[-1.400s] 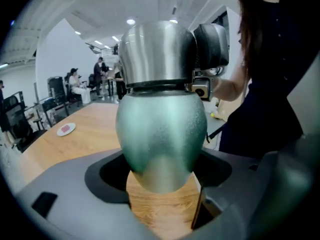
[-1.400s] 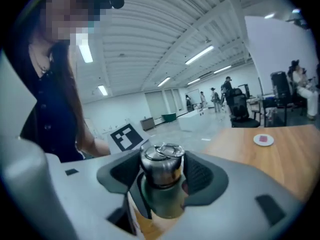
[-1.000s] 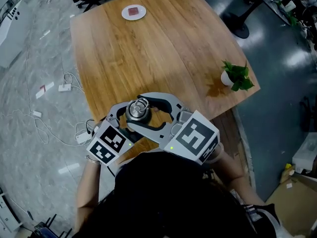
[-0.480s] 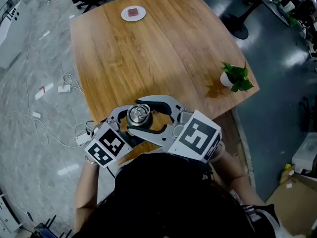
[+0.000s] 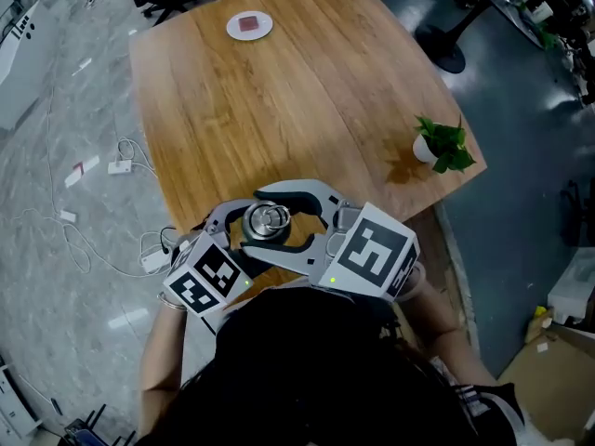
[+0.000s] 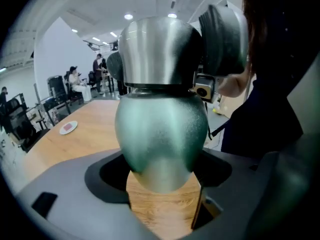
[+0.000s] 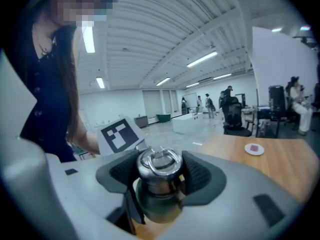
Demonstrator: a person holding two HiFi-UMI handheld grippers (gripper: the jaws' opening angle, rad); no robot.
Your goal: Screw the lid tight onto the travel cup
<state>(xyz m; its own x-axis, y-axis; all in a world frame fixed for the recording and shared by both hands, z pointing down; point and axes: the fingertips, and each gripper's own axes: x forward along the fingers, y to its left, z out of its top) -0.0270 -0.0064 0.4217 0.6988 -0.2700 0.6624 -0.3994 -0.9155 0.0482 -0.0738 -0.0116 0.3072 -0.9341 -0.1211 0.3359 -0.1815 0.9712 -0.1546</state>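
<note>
Clamping cup [image 6: 160, 129] with left gripper [image 6: 164, 176]; just opening right gripper [image 7: 160, 184] around seated lid [image 7: 159, 165]; further tightening probably left.

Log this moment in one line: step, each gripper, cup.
step: screwing lid | left gripper: shut on travel cup | right gripper: jaws just opened, lid between them | travel cup: upright over table's near edge

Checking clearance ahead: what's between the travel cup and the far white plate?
Head view: one finger of the right gripper, fingers just opening around the lid, then bare wooden table to the white plate.
</note>
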